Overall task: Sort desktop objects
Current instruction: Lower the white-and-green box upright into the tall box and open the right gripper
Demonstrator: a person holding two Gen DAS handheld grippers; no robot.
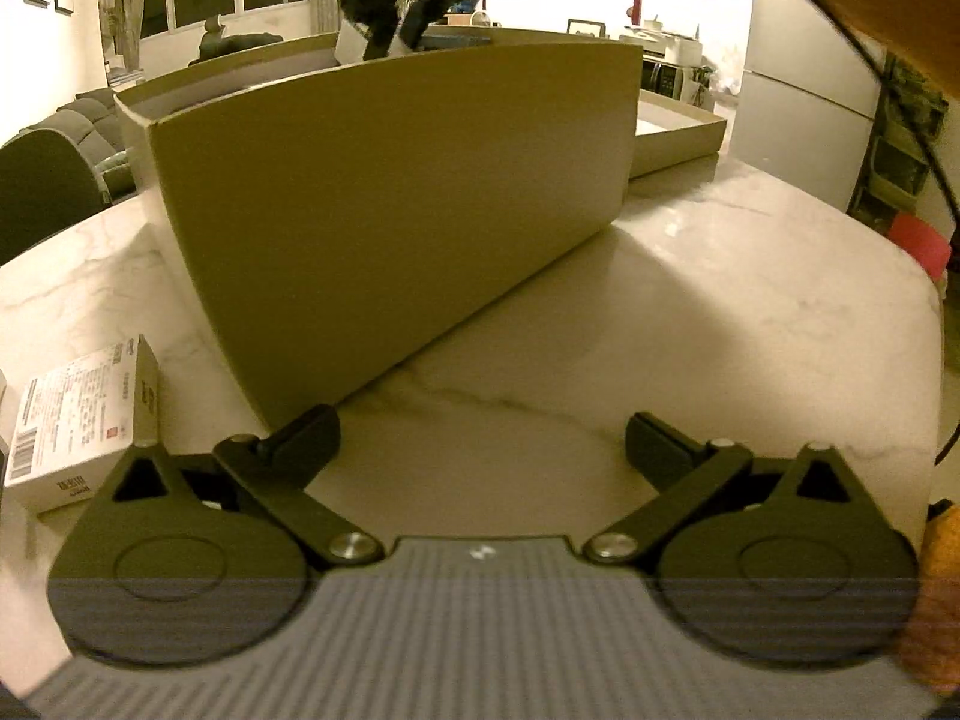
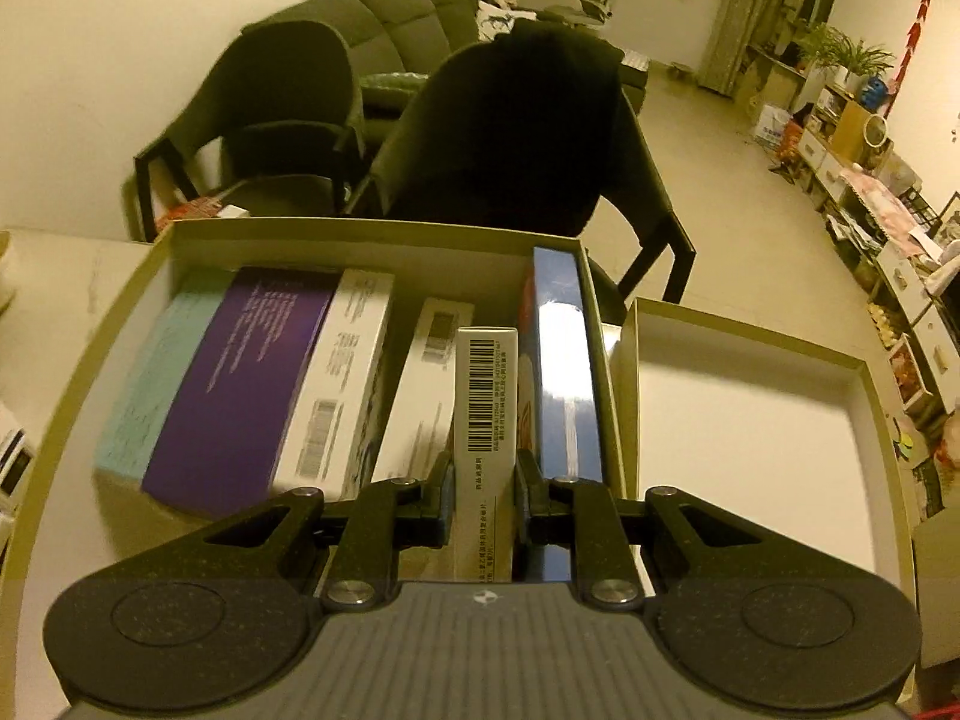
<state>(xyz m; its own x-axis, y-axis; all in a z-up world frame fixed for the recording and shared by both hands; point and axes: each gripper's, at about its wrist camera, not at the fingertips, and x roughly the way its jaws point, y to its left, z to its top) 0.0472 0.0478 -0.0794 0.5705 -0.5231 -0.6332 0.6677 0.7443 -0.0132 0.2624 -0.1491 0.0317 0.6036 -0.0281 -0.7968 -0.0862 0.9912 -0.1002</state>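
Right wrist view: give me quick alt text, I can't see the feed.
The right gripper is shut on a slim white barcoded box, held over an open cardboard box already filled with upright packages. A blue box stands just right of it; the empty lid lies alongside.

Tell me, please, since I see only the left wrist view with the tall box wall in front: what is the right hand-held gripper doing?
Observer: The right hand-held gripper is shut on a white barcoded carton, held above the open box.
Operator: Thank you. Is there anything inside that box already?
Observer: Yes, several cartons stand in a row: a teal carton, a purple carton, two white ones, and a blue carton against the right wall.
Operator: Where would the held carton fit?
Observer: It is lined up with the slot beside the blue carton, so probably there.
Operator: And the lid?
Observer: The lid lies upturned to the right of the box, with nothing in it.
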